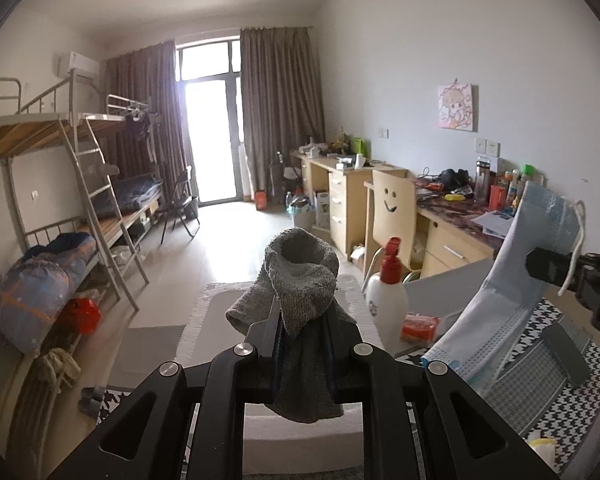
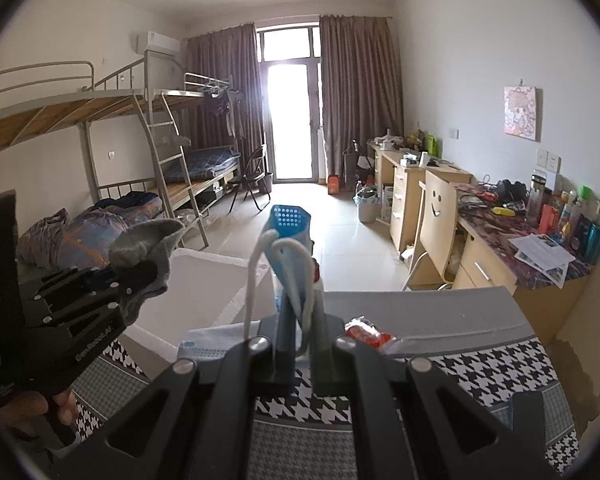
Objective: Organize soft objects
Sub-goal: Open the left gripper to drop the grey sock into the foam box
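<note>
Sock (image 1: 300, 280) (fuzzy grey knit) droops, pinched between left jaws.

place: a dorm bedroom, shared by a few ppl
beds: metal bunk beds (image 2: 100, 120) w/ a ladder (image 2: 168, 160), blankets on the bottom bunks
desks: a row of wood desks (image 2: 428, 184) along the right wall, full of bottles, papers & cables
chair: wood chair w/ a smiley face (image 2: 436, 208)
other: AC unit (image 2: 158, 42) up high, long curtains (image 2: 360, 92) by a glass balcony door (image 2: 290, 120)
</note>
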Tool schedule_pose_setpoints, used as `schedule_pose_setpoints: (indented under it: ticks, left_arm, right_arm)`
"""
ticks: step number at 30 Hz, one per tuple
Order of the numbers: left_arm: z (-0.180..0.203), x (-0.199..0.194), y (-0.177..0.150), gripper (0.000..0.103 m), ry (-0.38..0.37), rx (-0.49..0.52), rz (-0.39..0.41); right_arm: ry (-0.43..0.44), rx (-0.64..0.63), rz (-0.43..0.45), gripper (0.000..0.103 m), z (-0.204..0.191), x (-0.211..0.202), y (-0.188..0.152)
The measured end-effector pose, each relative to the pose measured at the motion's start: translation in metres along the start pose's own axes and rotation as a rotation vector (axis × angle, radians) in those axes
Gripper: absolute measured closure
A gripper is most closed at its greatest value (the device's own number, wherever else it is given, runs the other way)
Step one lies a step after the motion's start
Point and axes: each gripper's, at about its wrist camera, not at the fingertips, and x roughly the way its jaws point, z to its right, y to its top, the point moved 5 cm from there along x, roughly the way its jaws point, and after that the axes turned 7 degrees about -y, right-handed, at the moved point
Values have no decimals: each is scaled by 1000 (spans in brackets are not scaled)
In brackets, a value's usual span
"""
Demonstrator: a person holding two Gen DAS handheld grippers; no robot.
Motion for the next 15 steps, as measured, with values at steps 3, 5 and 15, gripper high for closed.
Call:
schedule_pose_setpoints:
  ticks: [3, 5, 15]
  left_arm:
    - [-3, 6, -2, 86, -4, -11, -19]
    - [-7, 11, -3, 84, -10, -19, -27]
    - [-30, 15, -12, 14, 50, -49, -42]
  right_arm:
    - [-1, -2, -4, 95, -1, 5, 2]
    - [-2, -2, -8, 95, -3, 9, 4]
    - [-10, -8, -28, 95, -10, 23, 11]
